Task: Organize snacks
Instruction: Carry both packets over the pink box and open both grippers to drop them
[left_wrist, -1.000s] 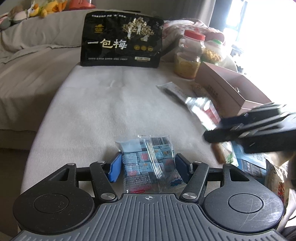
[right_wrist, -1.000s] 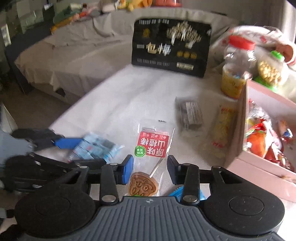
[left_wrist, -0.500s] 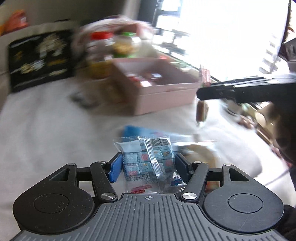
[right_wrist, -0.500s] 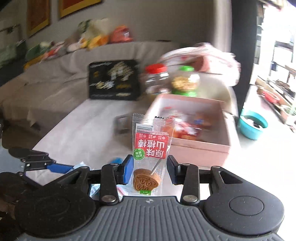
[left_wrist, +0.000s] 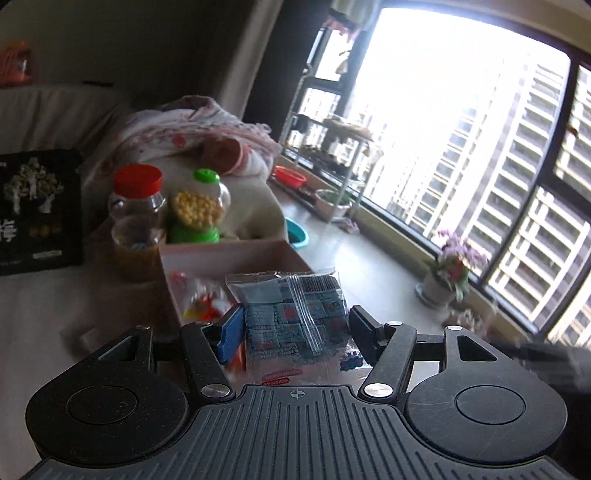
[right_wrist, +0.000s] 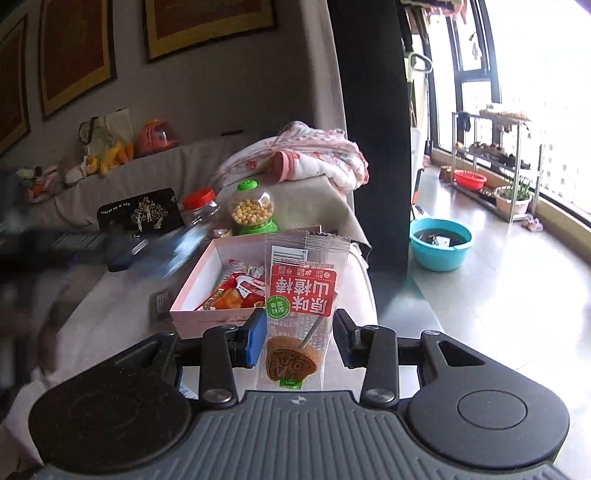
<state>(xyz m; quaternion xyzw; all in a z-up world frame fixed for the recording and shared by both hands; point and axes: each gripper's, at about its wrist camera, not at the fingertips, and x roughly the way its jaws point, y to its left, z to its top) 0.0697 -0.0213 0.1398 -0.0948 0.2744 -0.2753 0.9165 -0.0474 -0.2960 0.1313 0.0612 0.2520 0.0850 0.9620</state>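
You are working over a pale cloth-covered sofa seat (right_wrist: 110, 295) in a living room, with a bright window (left_wrist: 461, 147) filling the upper right of the left-wrist view and framed pictures on the grey wall at the upper left of the right-wrist view. A pink box (right_wrist: 207, 273) sits mid-frame, already holding red-wrapped snacks; behind it stand a red-lidded jar (left_wrist: 136, 221) and a green-capped jar (left_wrist: 197, 210), with a black snack bag (left_wrist: 37, 210) at the far left.

Your left gripper (left_wrist: 293, 325) has its fingers pinching a clear packet of small blue sweets (left_wrist: 295, 317) by its sides, low centre, just in front of the box. Your right gripper (right_wrist: 299, 338) has its fingers pinching a wrapped hawthorn lollipop (right_wrist: 301, 295), which stands upright before the box's near right corner.

Both packs look light, soft and crinkly, and the film is probably slippery. The sweets packet will likely sag and shift, so hold it across its full middle. Take the lollipop at its stiff disc and stick, not the empty wrapper above. The soft seat may let the box tip if nudged.
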